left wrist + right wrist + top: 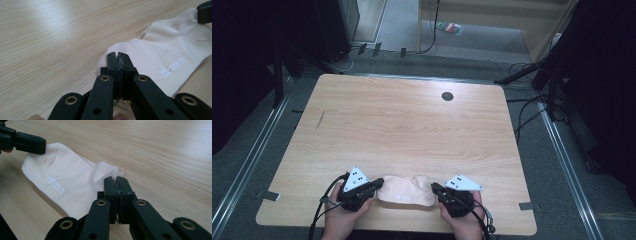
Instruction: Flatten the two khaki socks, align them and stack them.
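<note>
Pinching opposite ends of the flat cream cotton sock (406,190), both hand-held grippers (376,184) (435,189) are clamped; folding remains undone.

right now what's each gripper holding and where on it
Both jaws are shut at the sock: left gripper at one end, right gripper at the other. An actual pinch cannot be told.

Both hands come in low and near each other. The left hand-held gripper (373,183) points right, jaws pressed together. The right hand-held gripper (435,188) points left toward it, jaws likewise together, seemingly with nothing between.
</note>
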`<state>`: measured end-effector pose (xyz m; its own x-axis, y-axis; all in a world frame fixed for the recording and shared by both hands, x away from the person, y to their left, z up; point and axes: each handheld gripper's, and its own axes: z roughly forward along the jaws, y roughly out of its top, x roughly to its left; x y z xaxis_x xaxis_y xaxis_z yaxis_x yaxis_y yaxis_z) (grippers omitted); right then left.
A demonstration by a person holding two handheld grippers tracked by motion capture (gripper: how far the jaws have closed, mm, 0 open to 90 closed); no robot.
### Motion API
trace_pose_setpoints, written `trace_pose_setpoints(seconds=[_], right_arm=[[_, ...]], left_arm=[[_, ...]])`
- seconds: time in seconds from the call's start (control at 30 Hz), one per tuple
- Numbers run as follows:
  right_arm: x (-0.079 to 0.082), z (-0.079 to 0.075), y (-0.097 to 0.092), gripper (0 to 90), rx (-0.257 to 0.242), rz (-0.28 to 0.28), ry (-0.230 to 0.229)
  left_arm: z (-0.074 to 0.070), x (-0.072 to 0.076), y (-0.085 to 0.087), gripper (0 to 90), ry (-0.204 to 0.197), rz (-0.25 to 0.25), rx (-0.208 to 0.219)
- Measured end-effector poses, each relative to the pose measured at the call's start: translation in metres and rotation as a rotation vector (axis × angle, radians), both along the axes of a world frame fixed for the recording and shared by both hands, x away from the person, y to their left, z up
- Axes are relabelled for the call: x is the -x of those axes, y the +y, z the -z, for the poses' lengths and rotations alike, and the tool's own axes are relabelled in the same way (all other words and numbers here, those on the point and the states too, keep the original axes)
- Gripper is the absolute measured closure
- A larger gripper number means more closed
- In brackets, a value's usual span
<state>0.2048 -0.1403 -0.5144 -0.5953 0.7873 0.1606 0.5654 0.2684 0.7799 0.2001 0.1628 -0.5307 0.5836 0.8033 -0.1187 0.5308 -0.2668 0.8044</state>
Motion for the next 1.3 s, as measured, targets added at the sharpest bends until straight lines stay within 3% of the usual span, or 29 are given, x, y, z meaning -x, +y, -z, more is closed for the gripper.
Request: trace_pose_setpoints(seconds=[0.1, 0.3, 0.57, 0.77, 1.3], right_arm=[[0.001, -0.002, -0.002, 88.4, -0.017, 0.008, -0.021], [-0.001, 0.003, -0.002, 88.5, -0.003, 0.012, -0.013], [-0.001, 0.005, -0.001, 88.4, 0.005, 0.012, -0.027], [-0.001, 0.008, 0.001, 88.4, 0.024, 0.004, -0.017], [-0.002, 0.015, 0.002, 88.3, 0.044, 0.005, 0.004]], left_arm=[[-0.002, 0.001, 0.0, 90.0, -0.018, -0.004, -0.003], [0.004, -0.002, 0.0, 90.0, -0.002, -0.008, -0.016], [0.006, -0.002, -0.002, 90.0, -0.01, -0.005, -0.036], [0.009, -0.001, -0.004, 90.0, -0.007, 0.005, -0.056], [0.012, 0.0, -0.006, 89.9, 0.008, 0.01, -0.06]])
